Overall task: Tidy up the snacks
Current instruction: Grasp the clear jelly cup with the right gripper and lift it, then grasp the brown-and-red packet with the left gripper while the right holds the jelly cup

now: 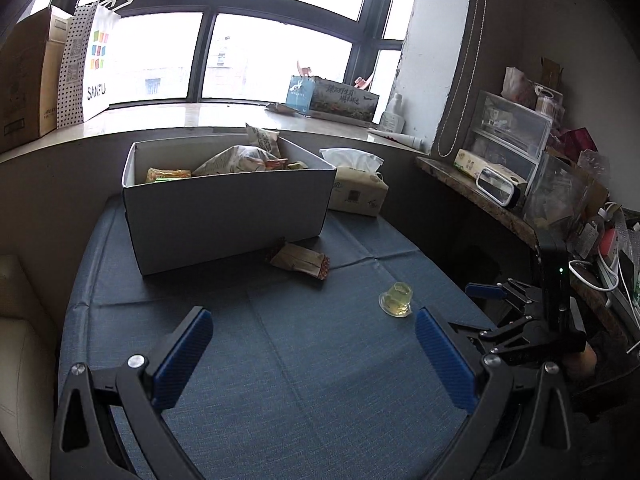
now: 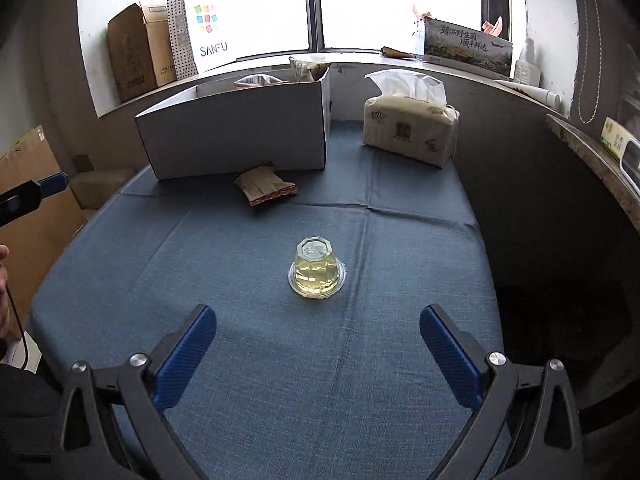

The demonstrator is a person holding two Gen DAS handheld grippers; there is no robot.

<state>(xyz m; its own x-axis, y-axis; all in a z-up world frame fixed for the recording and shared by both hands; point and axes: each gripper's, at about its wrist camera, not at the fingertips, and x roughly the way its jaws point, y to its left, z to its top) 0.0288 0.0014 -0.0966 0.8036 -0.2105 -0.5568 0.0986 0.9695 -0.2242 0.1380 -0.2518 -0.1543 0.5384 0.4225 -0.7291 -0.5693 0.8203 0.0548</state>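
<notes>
Presently both the right gripper [image 2: 318, 344] and the left gripper [image 1: 314, 346] stand spread and empty, the inverted jelly cup [image 2: 317, 271] lying on the tablecloth [image 2: 280, 380] ahead, where its slick, tapered wall may squirt from closing pads.

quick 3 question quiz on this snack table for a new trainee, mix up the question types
1. True or false: the jelly cup sits upside down on the blue cloth, touching nothing else.
2. Multiple choice: the brown snack packet lies (A) inside the box, (B) on the cloth at the foot of the white box, (C) on the windowsill.
3. Short answer: which tool has the jelly cup centred straight ahead of it, and are its jaws open or shut?

Key
1. True; its wide rim is on the cloth.
2. B.
3. The right tool, open and empty. The left tool is open too, with the cup off to its right.
</notes>
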